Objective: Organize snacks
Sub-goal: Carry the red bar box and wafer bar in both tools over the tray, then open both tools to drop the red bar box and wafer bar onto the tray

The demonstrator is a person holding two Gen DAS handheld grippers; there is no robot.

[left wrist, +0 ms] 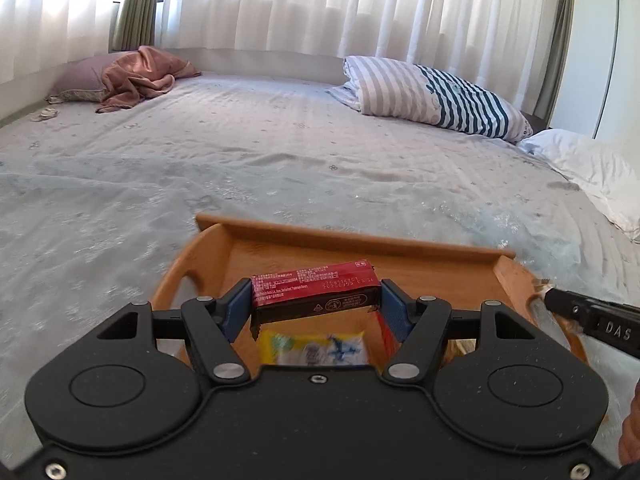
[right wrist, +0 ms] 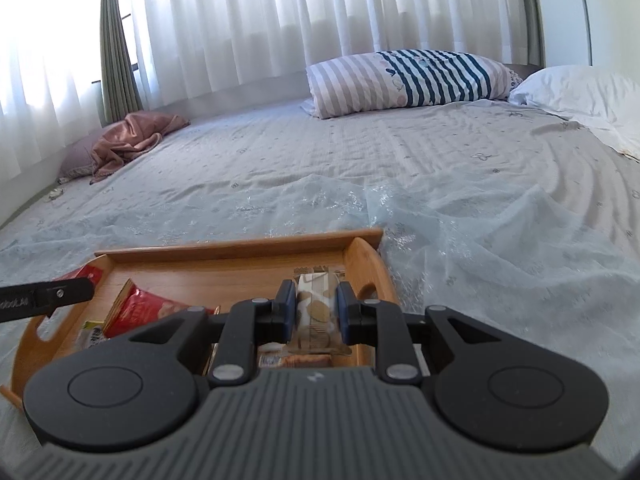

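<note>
A wooden tray (left wrist: 352, 242) with handle cut-outs lies on the bed. Over it my left gripper (left wrist: 315, 298) is shut on a red and black snack pack (left wrist: 316, 290), held crosswise between the blue pads. Below that pack a yellow and white snack packet (left wrist: 312, 347) lies in the tray. In the right wrist view my right gripper (right wrist: 316, 308) is shut on a beige and brown patterned snack packet (right wrist: 316, 312), held lengthwise above the tray (right wrist: 240, 246). A red snack bag (right wrist: 140, 312) lies in the tray to its left. One finger of the other gripper shows at each view's edge.
The tray rests on a grey-blue bedspread (left wrist: 280, 160). A striped pillow (left wrist: 432, 96) and a white pillow (left wrist: 592, 164) lie at the far right. A pink cloth on a mauve pillow (left wrist: 132, 76) sits at the far left. White curtains hang behind the bed.
</note>
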